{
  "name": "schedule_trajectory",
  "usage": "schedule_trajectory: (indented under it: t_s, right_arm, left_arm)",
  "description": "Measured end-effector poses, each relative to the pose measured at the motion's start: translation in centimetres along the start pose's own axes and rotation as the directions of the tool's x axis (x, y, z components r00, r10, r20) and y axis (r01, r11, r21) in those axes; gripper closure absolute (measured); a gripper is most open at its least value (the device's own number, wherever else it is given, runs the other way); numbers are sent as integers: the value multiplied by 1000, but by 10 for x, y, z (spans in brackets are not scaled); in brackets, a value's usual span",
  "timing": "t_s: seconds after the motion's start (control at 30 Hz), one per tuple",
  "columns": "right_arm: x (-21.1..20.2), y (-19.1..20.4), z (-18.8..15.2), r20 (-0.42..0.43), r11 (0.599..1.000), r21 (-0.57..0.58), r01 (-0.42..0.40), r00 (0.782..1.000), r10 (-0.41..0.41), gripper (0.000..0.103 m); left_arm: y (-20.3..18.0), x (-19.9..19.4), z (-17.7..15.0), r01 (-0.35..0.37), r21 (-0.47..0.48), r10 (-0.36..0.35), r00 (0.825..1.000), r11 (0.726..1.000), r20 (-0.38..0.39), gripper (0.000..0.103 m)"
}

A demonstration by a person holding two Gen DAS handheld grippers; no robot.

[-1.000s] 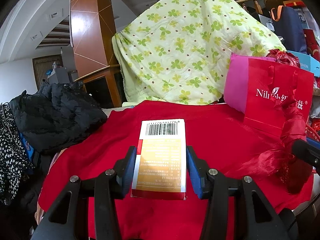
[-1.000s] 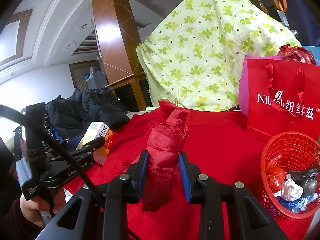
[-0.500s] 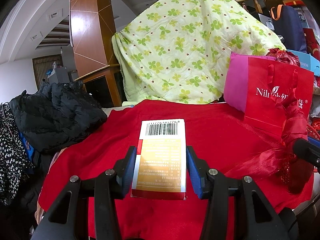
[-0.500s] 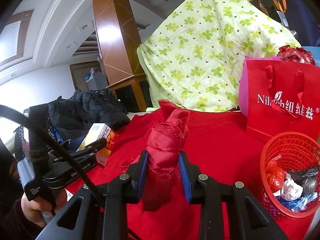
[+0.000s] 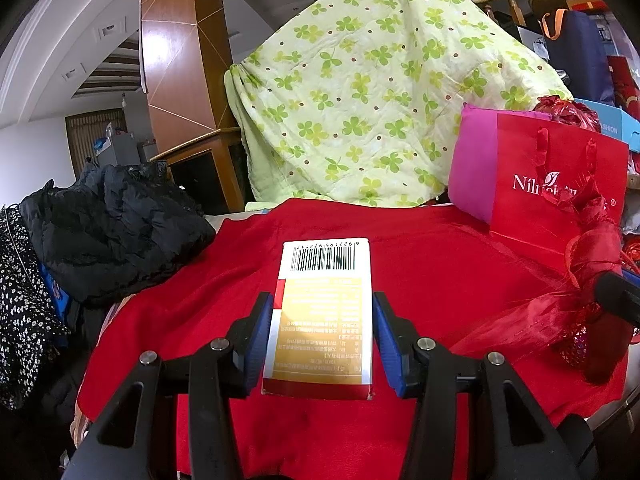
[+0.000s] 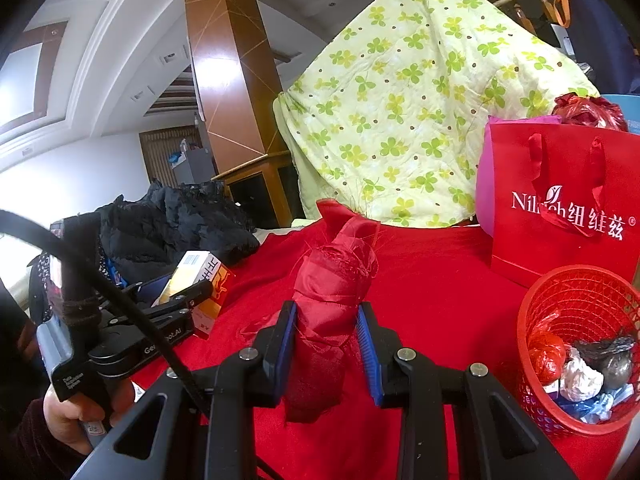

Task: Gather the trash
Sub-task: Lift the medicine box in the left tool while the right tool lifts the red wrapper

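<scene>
My left gripper [image 5: 322, 304] is shut on a white and orange carton [image 5: 324, 312] with a barcode, held above the red cloth [image 5: 420, 264]. The carton also shows in the right wrist view [image 6: 202, 280]. My right gripper [image 6: 326, 312] is shut on a bundle of red fabric scrap [image 6: 332, 300], upright between the blue pads; it also shows in the left wrist view [image 5: 592, 268]. A red mesh basket [image 6: 532, 308] at the lower right holds crumpled wrappers and paper [image 6: 580, 376].
A red paper shopping bag [image 6: 560, 208] stands behind the basket. A green clover quilt [image 5: 372, 100] is draped at the back. A black jacket [image 5: 112, 224] lies at the left edge. A wooden pillar [image 5: 180, 52] rises behind.
</scene>
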State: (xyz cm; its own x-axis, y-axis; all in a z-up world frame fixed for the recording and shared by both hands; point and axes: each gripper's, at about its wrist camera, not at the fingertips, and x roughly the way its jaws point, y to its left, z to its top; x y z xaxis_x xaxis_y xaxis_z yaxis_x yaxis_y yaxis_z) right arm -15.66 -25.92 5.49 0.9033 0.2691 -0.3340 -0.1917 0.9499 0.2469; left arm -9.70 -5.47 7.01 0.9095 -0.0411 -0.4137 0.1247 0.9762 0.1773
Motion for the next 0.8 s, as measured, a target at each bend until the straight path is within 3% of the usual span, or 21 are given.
schedule_trajectory:
  t_s: [0.8]
  right_arm:
    - [-5, -4, -4, 1, 1000, 23, 11, 1000, -11, 70]
  left_arm:
    - [-8, 1, 0, 12, 24, -12, 1000, 1000, -3, 52]
